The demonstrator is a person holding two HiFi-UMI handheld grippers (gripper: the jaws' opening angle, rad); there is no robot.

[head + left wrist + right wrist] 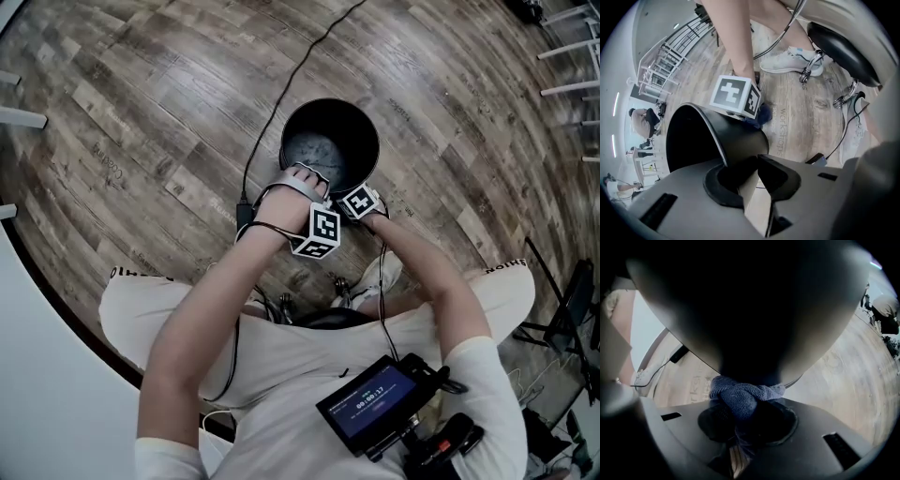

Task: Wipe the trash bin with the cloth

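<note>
A round black trash bin point(330, 141) stands open on the wood floor in front of me. My left gripper point(305, 178) reaches over its near rim. In the left gripper view the bin's wall point(736, 136) runs in between the jaws of the left gripper point(752, 164), which are shut on it. My right gripper point(364, 199) sits just to the right, low against the bin's outer side. It is shut on a bunched blue cloth point(740, 394), which presses against the dark bin wall point(750, 310). The cloth point(759, 115) also shows under the right gripper's marker cube.
A black cable point(300, 66) runs across the floor to a small box beside the bin. White shoes point(787, 61) and a stool's base stand close behind the bin. White furniture legs point(567, 56) are at the far right. People point(644, 122) are far off.
</note>
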